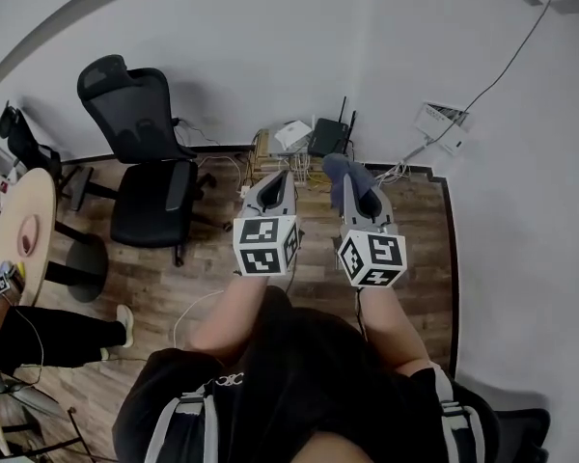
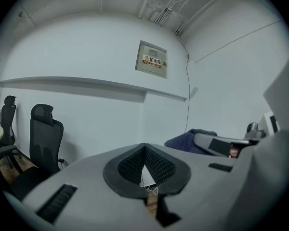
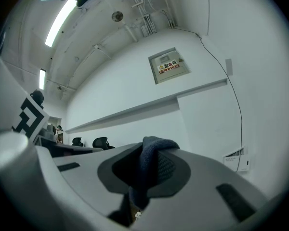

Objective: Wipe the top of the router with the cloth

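Observation:
The black router with upright antennas stands on the floor against the far wall, ahead of both grippers. A dark blue cloth is draped over the tip of my right gripper, which is shut on it; in the right gripper view the cloth hangs folded between the jaws. My left gripper is beside it at the same height. Its jaws touch at the tips with nothing held. Both grippers are raised above the floor, short of the router.
A white box and tangled cables lie left of the router. A black office chair stands at the left, with a round table and a seated person's legs beyond it. A wall socket plate is at the right.

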`<state>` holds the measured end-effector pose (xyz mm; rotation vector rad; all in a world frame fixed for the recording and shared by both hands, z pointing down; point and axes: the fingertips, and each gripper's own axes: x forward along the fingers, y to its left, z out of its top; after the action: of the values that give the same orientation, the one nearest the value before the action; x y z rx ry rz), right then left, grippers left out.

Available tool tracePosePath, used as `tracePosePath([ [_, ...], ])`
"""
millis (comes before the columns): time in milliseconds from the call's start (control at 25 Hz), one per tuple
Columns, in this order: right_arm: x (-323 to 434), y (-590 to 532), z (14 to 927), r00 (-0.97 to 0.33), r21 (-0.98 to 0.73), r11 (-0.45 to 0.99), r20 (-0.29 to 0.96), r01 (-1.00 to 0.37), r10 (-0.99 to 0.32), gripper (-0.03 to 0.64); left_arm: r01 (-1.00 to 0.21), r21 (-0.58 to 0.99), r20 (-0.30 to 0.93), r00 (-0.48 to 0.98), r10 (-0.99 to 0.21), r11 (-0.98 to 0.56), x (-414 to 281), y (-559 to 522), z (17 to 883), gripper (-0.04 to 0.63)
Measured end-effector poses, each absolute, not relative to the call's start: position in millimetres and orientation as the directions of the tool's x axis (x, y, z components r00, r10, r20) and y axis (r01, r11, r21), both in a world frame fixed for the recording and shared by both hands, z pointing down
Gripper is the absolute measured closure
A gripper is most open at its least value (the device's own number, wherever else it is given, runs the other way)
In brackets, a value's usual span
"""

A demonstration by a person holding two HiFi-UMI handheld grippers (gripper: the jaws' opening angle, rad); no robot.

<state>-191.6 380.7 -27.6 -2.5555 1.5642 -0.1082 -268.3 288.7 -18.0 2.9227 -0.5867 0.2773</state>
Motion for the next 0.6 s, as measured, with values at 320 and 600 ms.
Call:
tracePosePath([
  [320, -172.8, 396.3, -26.8, 0.452, -0.168, -0.442, -0.018, -0.881, -0.892, 0.594, -0.381, 0.110, 0.214, 0.911, -0.352, -0.918, -244.9, 303.8, -13.1, 0.601],
  [600, -150.5, 402.7, -21.9, 0.482, -0.199, -0.469, -0.020, -0.860, -0.876, 0.594, -0.341, 0.080, 0.200, 0.926, -0.320, -0.937, -223.0, 311.6, -11.9, 0.601],
])
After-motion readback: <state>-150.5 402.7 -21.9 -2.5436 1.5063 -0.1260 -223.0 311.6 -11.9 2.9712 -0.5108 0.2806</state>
